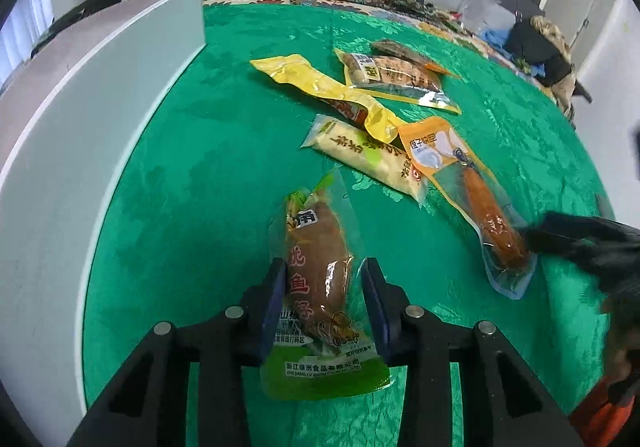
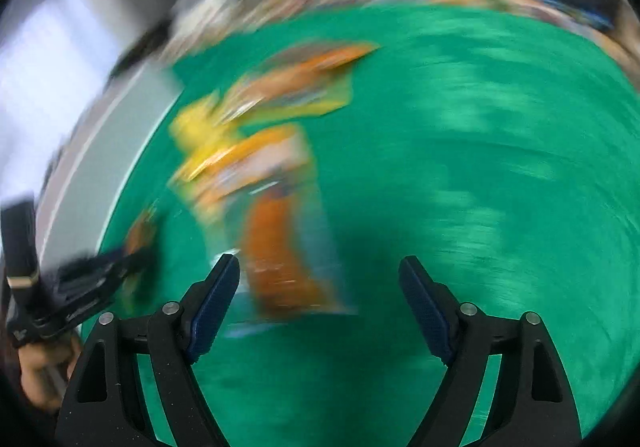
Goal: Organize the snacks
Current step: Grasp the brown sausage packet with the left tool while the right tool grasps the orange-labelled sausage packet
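The left claw (image 1: 324,303) clamps the green pouch (image 1: 320,287) mid-body; it should lift squarely. The right claw (image 2: 320,303) stands wide, empty, above the orange pouch (image 2: 280,247).

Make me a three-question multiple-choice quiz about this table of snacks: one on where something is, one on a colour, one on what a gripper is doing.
1. Where does the white box stand?
A. left of the snacks
B. right of them
C. on top of them

2. What colour is the tablecloth?
A. red
B. green
C. blue

3. The left gripper is:
A. wide open
B. out of view
C. shut on the brown snack packet

Answers: 1 A, it fills the left edge; 2 B, green all around; 3 C, both pads press the packet.
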Tool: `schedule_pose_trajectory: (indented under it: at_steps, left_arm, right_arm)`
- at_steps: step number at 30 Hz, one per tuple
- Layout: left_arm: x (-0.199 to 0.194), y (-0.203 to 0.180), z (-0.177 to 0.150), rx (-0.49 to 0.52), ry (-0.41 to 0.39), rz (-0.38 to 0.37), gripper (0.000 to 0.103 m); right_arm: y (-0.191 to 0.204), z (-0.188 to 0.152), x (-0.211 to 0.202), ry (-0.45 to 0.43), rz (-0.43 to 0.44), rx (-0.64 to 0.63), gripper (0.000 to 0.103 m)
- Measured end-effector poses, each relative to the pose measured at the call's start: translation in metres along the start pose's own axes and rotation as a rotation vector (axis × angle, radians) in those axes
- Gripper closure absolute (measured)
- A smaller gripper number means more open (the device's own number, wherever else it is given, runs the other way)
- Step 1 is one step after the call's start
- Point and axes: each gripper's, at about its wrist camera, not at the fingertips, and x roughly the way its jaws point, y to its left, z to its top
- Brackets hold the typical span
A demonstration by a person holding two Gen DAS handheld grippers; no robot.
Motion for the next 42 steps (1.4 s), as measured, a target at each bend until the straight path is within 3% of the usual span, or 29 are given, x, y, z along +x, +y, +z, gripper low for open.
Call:
schedule_pose_trajectory:
  at_steps: [2, 4, 6, 7, 10, 15, 17, 18, 21, 23, 28, 29, 31, 32, 34, 36, 37, 39, 42]
  left_arm:
    - [-0.006, 0.006, -0.005, -0.018, -0.004, -0.015, 0.065]
    - [-0.014, 0.014, -0.010, -0.037, -0.012, -0.037, 0.065]
    - [-0.026, 0.024, -0.016, -0.061, -0.032, -0.062, 0.065]
    - [-0.030, 0.028, -0.017, -0.070, -0.039, -0.072, 0.065]
    - [-0.046, 0.037, -0.021, -0.098, -0.066, -0.107, 0.065]
    - [-0.061, 0.043, -0.022, -0.135, -0.095, -0.172, 0.065]
    - [-0.067, 0.046, -0.021, -0.169, -0.098, -0.206, 0.065]
    - [-0.072, 0.049, -0.019, -0.188, -0.108, -0.228, 0.065]
    - [-0.090, 0.058, -0.014, -0.215, -0.147, -0.249, 0.065]
    - [-0.102, 0.067, -0.010, -0.220, -0.172, -0.237, 0.065]
    - [-0.113, 0.087, -0.013, -0.245, -0.181, -0.203, 0.065]
    - [-0.112, 0.089, -0.014, -0.251, -0.180, -0.201, 0.065]
    - [-0.110, 0.091, -0.015, -0.254, -0.177, -0.202, 0.065]
    - [-0.109, 0.090, -0.015, -0.251, -0.174, -0.201, 0.065]
    - [-0.109, 0.090, -0.017, -0.245, -0.171, -0.203, 0.065]
    - [-0.109, 0.088, -0.017, -0.230, -0.173, -0.202, 0.065]
    - [-0.109, 0.087, -0.017, -0.226, -0.176, -0.200, 0.065]
    - [-0.108, 0.087, -0.014, -0.227, -0.177, -0.207, 0.065]
    - [-0.103, 0.084, -0.012, -0.238, -0.177, -0.225, 0.065]
  right_arm:
    - [0.040, 0.007, 0.036, 0.110, -0.070, -0.140, 0.018]
    - [0.060, 0.004, 0.063, 0.182, -0.202, -0.258, 0.020]
    - [0.058, 0.007, 0.055, 0.141, -0.198, -0.214, 0.051]
    - [0.052, 0.009, 0.051, 0.155, -0.186, -0.164, 0.054]
    - [0.027, 0.007, 0.030, 0.166, -0.088, -0.032, 0.061]
    - [-0.020, -0.015, -0.012, 0.090, 0.177, 0.251, 0.064]
    - [-0.030, -0.023, -0.021, 0.066, 0.263, 0.329, 0.077]
    - [-0.032, -0.022, -0.024, 0.058, 0.293, 0.358, 0.077]
    - [-0.017, -0.012, -0.036, 0.031, 0.386, 0.370, 0.077]
    - [-0.005, -0.002, -0.034, 0.029, 0.369, 0.340, 0.078]
    - [0.019, 0.011, -0.004, 0.098, 0.117, 0.207, 0.076]
    - [0.024, 0.013, -0.001, 0.087, 0.109, 0.173, 0.074]
    - [0.042, 0.010, 0.008, 0.098, 0.046, 0.097, 0.048]
    - [0.049, 0.009, 0.013, 0.118, 0.017, 0.063, 0.044]
    - [0.056, 0.005, 0.021, 0.161, 0.039, 0.034, 0.044]
    - [0.050, 0.006, 0.012, 0.118, 0.087, 0.077, 0.042]
    - [0.044, 0.009, 0.006, 0.088, 0.077, 0.097, 0.034]
    - [0.033, 0.012, -0.001, 0.077, -0.003, 0.103, 0.030]
    - [0.037, 0.005, 0.019, 0.184, -0.022, 0.055, 0.030]
